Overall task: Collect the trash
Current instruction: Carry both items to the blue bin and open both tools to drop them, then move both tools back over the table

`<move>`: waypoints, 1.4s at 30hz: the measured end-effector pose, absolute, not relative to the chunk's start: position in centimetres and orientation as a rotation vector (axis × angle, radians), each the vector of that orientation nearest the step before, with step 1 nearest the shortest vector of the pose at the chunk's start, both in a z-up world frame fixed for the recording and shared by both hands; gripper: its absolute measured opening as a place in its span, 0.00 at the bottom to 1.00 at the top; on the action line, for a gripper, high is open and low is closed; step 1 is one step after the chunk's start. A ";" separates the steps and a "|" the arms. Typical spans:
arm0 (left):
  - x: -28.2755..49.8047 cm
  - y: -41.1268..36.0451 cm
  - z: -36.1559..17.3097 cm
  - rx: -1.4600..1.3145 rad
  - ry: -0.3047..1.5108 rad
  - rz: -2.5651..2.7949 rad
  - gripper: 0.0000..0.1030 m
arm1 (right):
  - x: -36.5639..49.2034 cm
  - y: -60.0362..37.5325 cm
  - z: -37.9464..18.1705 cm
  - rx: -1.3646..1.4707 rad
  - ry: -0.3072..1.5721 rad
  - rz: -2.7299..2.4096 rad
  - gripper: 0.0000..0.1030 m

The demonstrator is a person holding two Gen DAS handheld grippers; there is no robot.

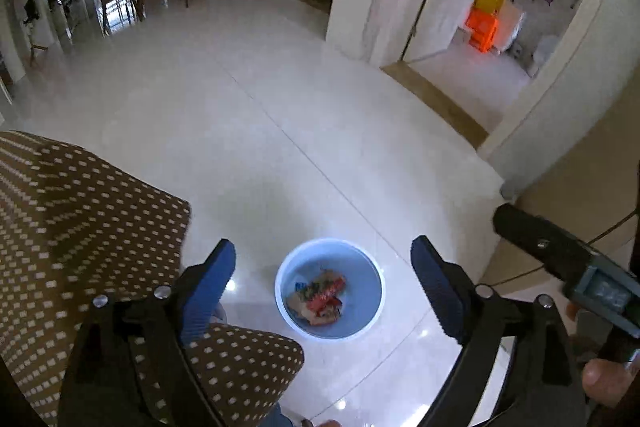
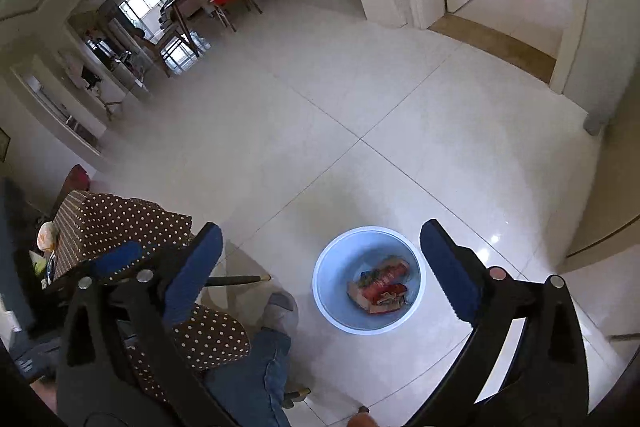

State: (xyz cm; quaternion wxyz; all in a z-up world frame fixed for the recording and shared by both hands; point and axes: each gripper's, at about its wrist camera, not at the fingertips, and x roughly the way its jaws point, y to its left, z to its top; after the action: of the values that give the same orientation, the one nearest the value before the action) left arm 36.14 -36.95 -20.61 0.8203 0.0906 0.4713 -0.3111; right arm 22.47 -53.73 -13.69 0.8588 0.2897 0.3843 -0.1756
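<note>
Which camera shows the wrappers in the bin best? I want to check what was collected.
The right wrist view: the wrappers lie unobstructed inside the blue bin, slightly larger. The left wrist view shows the same wrappers, smaller and blurrier.

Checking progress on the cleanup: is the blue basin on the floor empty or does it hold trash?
It holds trash: the blue basin stands upright on the floor, with crumpled red and orange wrappers lying at its bottom.
</note>
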 end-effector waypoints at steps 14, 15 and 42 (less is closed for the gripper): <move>33.0 -30.2 -12.1 0.117 0.820 -0.672 0.86 | 22.9 -48.6 -6.4 0.473 0.716 -0.365 0.94; 32.8 -29.5 -11.5 0.111 0.802 -0.667 0.86 | 22.9 -48.1 -5.8 0.465 0.705 -0.355 0.94; 29.2 -3.0 -3.8 -0.065 0.586 -0.316 0.88 | 30.7 -26.1 -0.9 0.272 0.664 0.072 0.94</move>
State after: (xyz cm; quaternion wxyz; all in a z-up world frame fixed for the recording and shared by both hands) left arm 29.25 -2.98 -3.81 0.9446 -0.0321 0.2875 -0.1549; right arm 30.71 -26.05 -0.88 0.9356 0.1331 0.3250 0.0352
